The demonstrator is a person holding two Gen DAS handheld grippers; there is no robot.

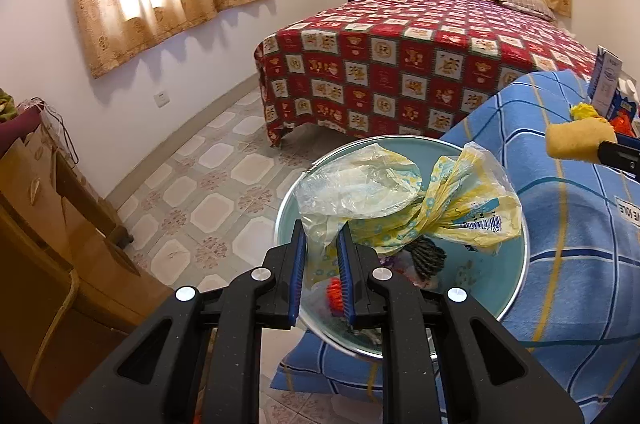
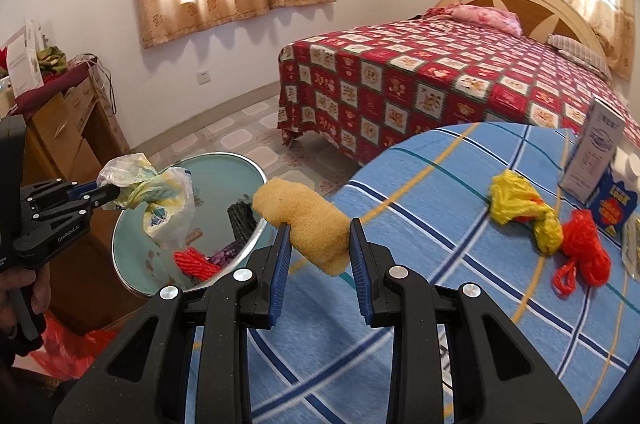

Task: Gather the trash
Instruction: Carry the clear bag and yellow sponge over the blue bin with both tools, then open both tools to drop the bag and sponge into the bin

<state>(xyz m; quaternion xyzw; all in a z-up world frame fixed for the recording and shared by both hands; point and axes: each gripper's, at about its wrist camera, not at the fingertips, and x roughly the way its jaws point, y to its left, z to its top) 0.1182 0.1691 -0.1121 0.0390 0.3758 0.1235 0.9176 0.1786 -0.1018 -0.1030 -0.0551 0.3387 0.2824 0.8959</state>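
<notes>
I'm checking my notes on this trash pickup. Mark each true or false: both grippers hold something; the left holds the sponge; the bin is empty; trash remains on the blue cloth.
1. Both grippers hold something. True.
2. The left gripper holds the sponge. False: it grips a plastic bag; the right gripper holds the sponge.
3. The bin is empty. False: items lie inside.
4. Trash remains on the blue cloth. True: a yellow bag and red netting.

The blue plaid blanket (image 2: pixel 400 191) covers the surface; on it lie a crumpled yellow bag (image 2: pixel 520 209), touching a red mesh net (image 2: pixel 586 252); behind them stand a white carton (image 2: pixel 596 155) and a blue box (image 2: pixel 614 207); the tiled floor (image 1: pixel 208 191) lies below.
</notes>
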